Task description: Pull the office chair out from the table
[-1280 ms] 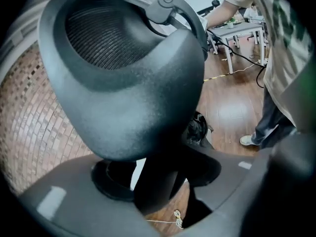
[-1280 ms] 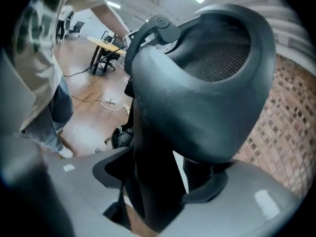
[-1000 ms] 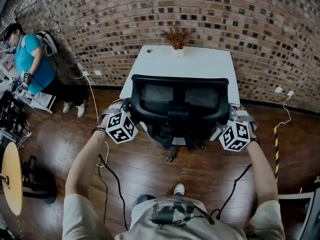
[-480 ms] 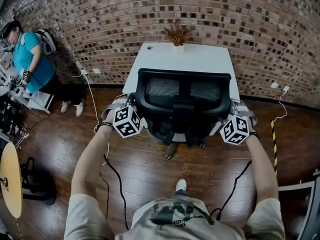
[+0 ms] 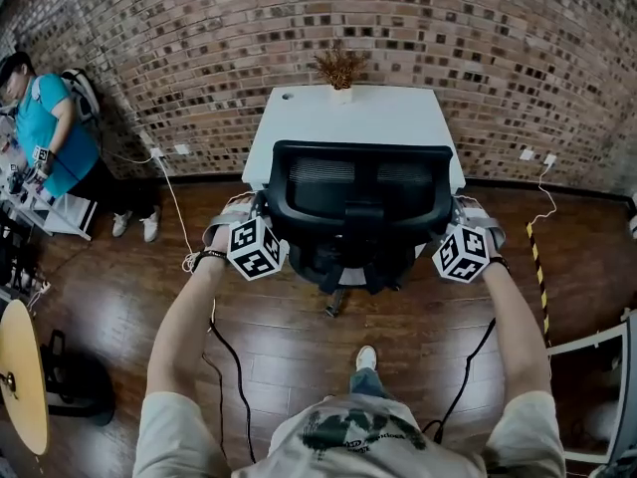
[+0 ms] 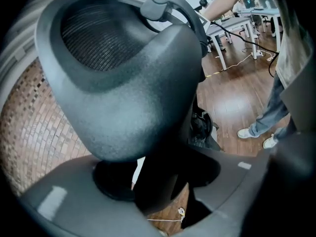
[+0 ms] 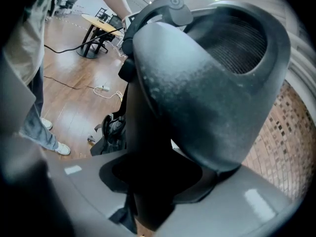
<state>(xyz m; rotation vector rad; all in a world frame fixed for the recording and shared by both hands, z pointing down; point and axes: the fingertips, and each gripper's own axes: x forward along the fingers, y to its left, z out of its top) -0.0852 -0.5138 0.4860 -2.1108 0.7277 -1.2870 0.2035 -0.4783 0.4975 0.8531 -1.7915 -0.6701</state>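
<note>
Only overhead: plant (image 5: 339, 69) beyond office chair (image 5: 359, 183)

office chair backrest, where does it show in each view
Head view: backrest in the centre, in front of the white table.
Left gripper view: backrest fills the upper middle.
Right gripper view: backrest fills middle and right.
Shared landmark: the brick wall.

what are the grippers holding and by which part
Both hold the office chair by its backrest: left gripper on the left edge, right gripper on the right edge.
</note>
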